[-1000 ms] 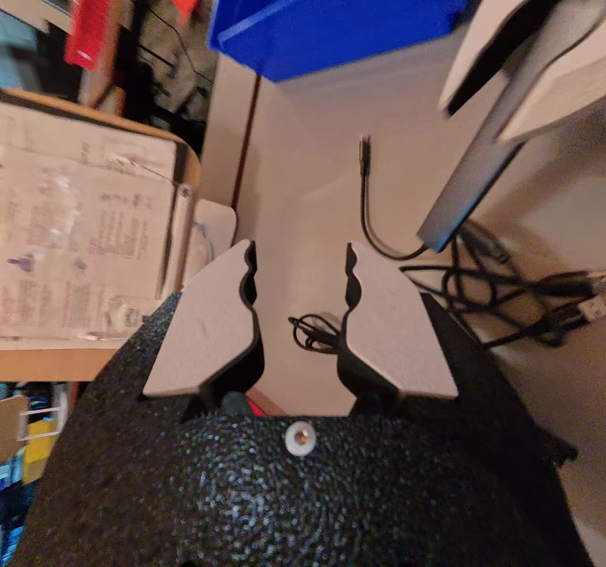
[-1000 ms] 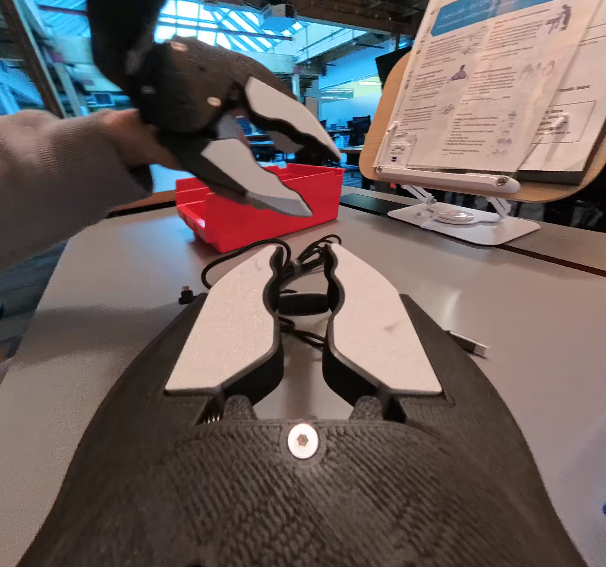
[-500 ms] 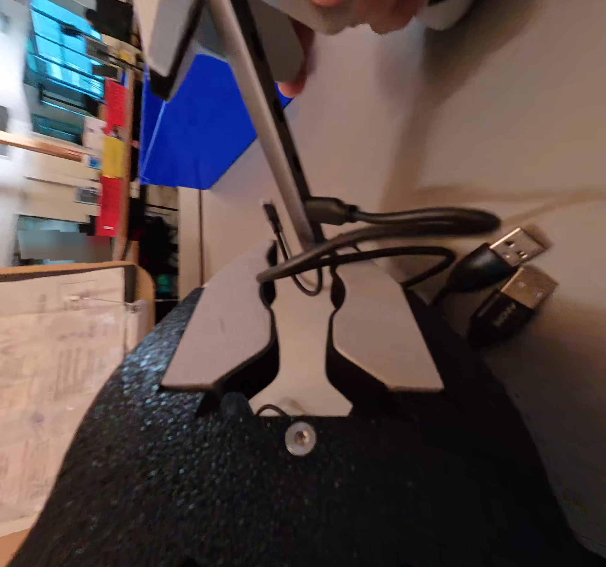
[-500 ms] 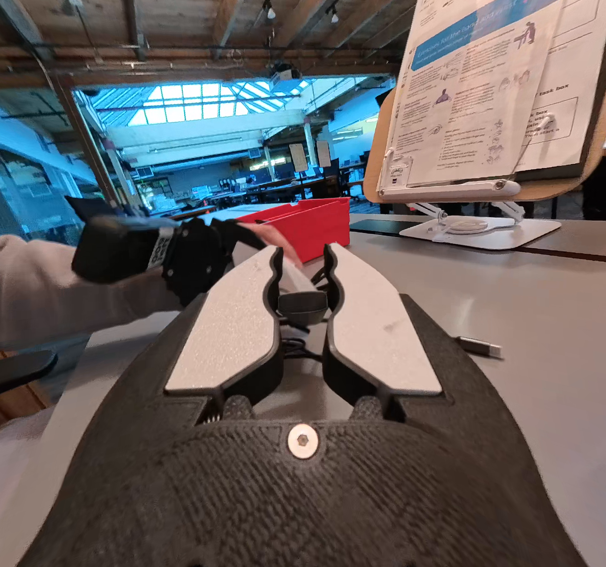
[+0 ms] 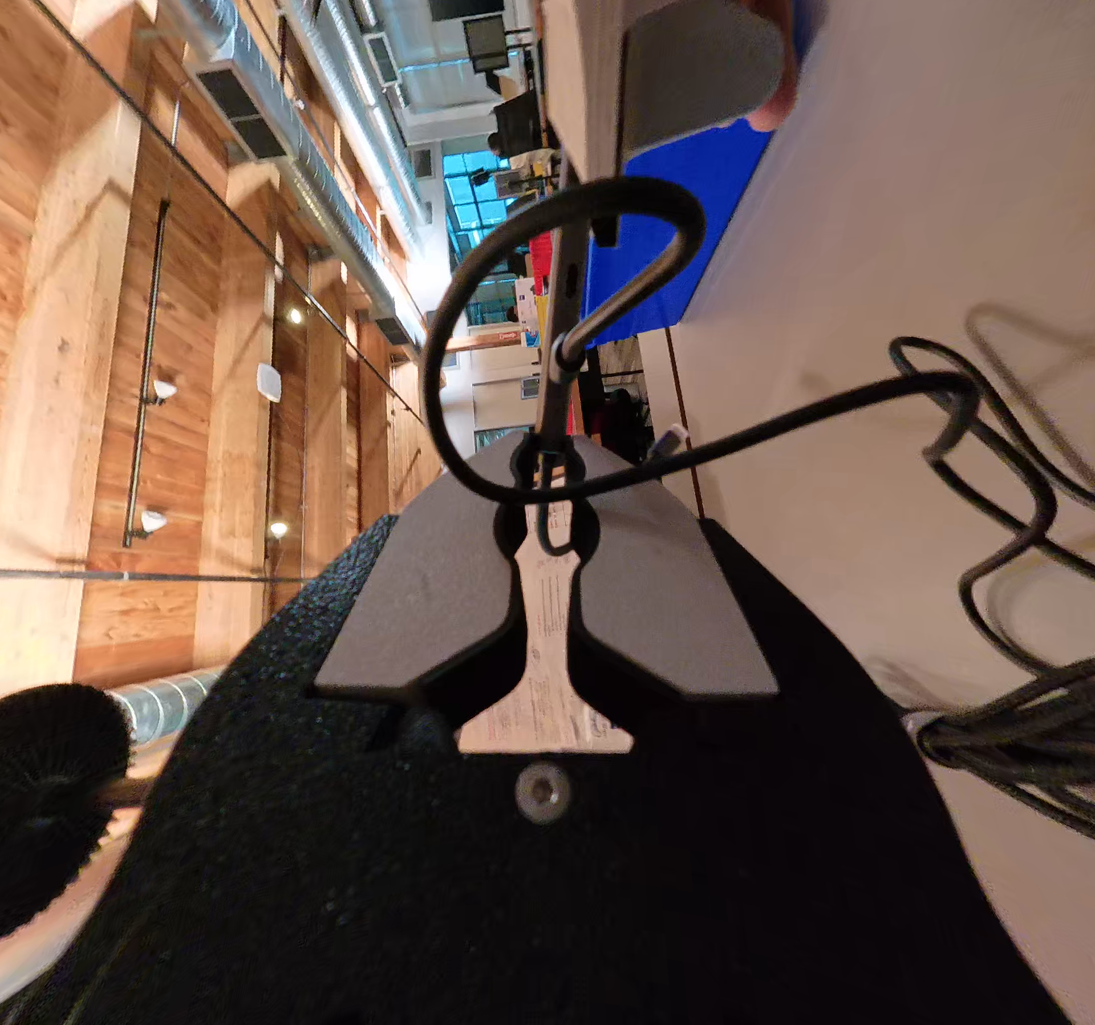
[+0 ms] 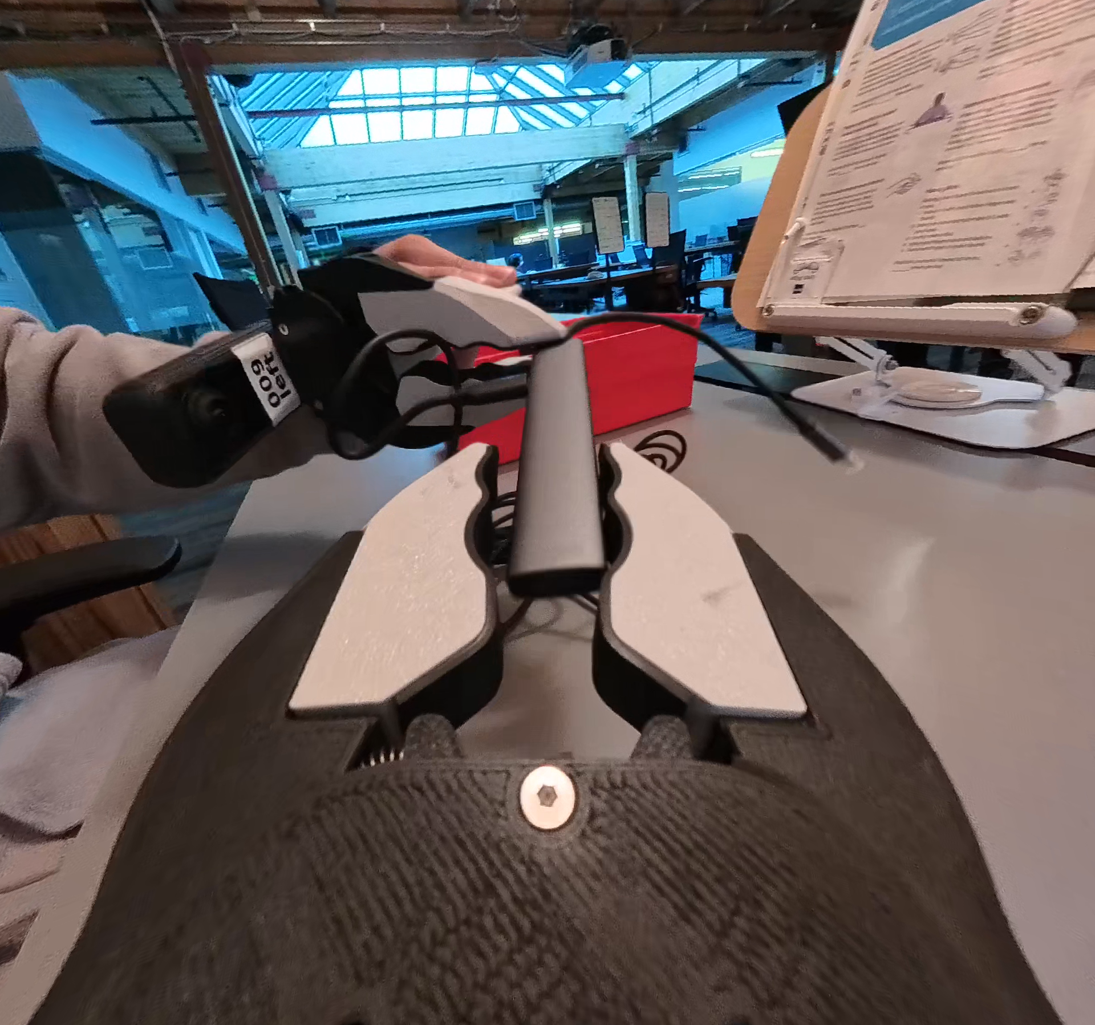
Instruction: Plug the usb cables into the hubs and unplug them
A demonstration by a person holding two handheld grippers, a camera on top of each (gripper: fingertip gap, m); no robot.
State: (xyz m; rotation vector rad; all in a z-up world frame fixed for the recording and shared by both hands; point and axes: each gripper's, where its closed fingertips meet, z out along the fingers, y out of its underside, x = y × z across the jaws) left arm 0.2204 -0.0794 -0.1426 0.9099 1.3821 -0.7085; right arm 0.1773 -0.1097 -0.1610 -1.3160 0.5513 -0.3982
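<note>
The left wrist view is rolled sideways, with the table (image 5: pixel 889 522) running down the right edge. In that view the hub (image 5: pixel 560 333) shows only as a thin edge-on strip above centre, its upper end lost behind a blurred grey shape. A tangle of dark cables (image 5: pixel 1019 742) is cut off at the right edge.

In the right wrist view the hub (image 6: pixel 557 463) is a slim dark grey bar, raised off the table, at centre frame. Its near end sits between the fingers of the right gripper (image 6: pixel 548 487), which press on both its sides. The far end meets the tips of the left gripper (image 6: pixel 533 339), at centre left (a label sits on its body).

In the left view the left gripper (image 5: pixel 548 463) has its fingers nearly together on the hub's end, with a black cable (image 5: pixel 438 356) looping up and over. Exactly what is pinched is hard to make out.

A second thin cable (image 6: pixel 764 386) trails right, its plug hanging free. A red bin (image 6: pixel 640 368) stands behind, a blue bin (image 5: pixel 669 238) in the left view's upper right, and a document stand (image 6: pixel 924 309) at the right view's upper right
</note>
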